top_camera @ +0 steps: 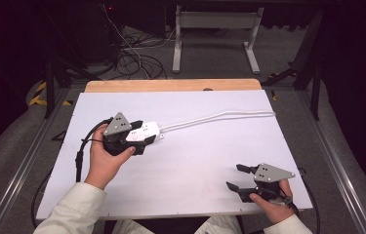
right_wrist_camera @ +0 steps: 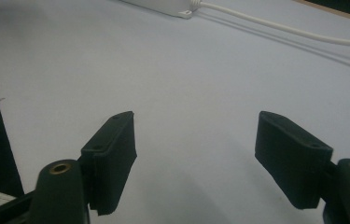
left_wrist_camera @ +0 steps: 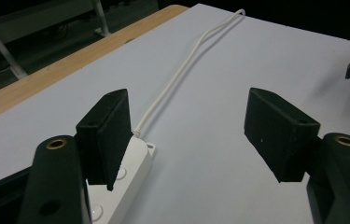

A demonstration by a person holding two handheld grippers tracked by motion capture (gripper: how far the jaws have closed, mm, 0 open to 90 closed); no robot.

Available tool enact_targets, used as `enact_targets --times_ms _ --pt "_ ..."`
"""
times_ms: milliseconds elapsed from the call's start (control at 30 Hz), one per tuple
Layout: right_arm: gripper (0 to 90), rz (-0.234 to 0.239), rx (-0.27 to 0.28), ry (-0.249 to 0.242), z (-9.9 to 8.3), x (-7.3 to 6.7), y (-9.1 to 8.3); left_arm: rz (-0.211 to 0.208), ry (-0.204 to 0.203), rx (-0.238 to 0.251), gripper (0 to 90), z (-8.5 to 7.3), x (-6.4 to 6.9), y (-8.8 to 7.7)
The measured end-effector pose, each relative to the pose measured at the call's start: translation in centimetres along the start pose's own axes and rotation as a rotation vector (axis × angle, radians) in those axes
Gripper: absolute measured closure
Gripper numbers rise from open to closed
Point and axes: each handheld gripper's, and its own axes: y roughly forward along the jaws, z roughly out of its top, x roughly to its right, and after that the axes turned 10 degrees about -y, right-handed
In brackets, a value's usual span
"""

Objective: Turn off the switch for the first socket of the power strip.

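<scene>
High view first: I count one white power strip (top_camera: 144, 131) left of centre on the table (top_camera: 195, 165), one white cord (top_camera: 219, 117) running from it toward the far right, and two tools. My left tool (top_camera: 139, 139) hangs right over the strip, jaws spread and gripping nothing; my right tool (top_camera: 234, 178) rests released near the front right edge, well apart. Left gripper view: the strip (left_wrist_camera: 126, 177) lies under the left jaw, not between the pads, so I judge I should centre the body in the gap before closing. Right gripper view: jaws wide, bare table between, strip (right_wrist_camera: 163, 5) far off.
</scene>
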Motion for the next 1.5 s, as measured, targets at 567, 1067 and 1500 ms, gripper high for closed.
enact_targets --times_ms 567,1067,1500 --pt "29.4 0.006 -0.001 -0.009 0.1 -0.1 0.2 0.013 0.012 -0.029 34.5 1.6 0.0 3.7" --pt "29.4 0.006 -0.006 -0.008 0.1 -0.1 0.3 0.024 -0.012 -0.060 41.9 1.6 -1.0 4.6" --pt "29.4 0.009 -0.006 -0.006 0.1 -0.1 0.3 0.068 -0.047 -0.178 90.0 1.0 -3.0 5.3"
